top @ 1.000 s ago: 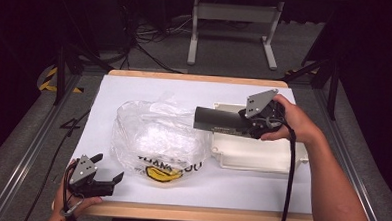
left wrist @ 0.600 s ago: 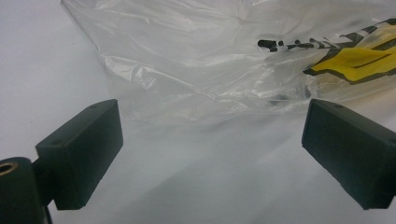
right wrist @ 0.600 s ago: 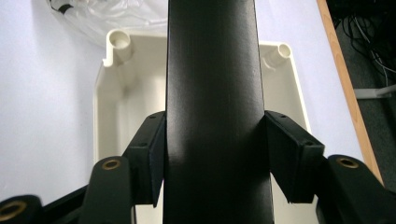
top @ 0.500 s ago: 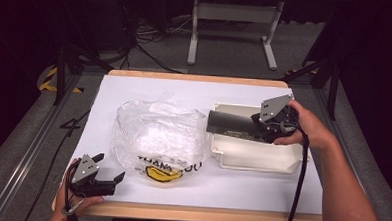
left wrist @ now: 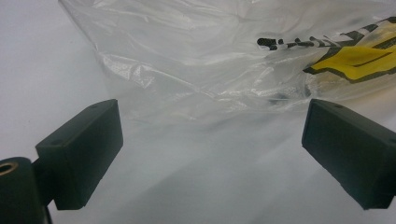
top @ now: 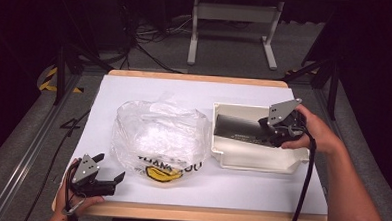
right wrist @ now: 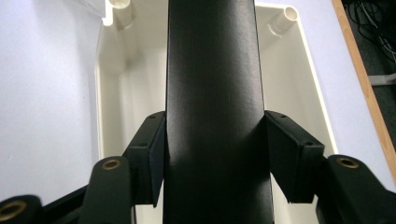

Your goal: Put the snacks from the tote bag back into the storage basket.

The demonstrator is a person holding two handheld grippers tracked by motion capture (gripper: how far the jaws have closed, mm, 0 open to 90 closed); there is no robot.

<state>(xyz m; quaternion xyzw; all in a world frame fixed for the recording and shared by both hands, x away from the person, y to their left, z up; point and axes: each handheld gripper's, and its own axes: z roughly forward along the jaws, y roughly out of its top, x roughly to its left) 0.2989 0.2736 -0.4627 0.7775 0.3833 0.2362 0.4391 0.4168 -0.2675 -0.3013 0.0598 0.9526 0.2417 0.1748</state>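
My right gripper (top: 263,134) is shut on a long black box (top: 238,128), its pads pressed on both sides of the black box (right wrist: 214,93). It holds the box low inside a white plastic tray (top: 262,162), whose walls and corner posts of the white tray (right wrist: 109,70) show around it. A crumpled clear plastic bag (top: 158,134) with a yellow print lies mid-table. My left gripper (top: 110,177) rests open at the front left edge, aimed at the bag (left wrist: 210,60), with nothing between its fingers.
White paper (top: 134,93) covers the wooden table (top: 195,78). A metal stand (top: 232,27) and cables lie on the floor behind. Dark rails run along both sides of the table.
The right gripper has carried the black box rightward and down into the white tray. The left gripper has stayed put.
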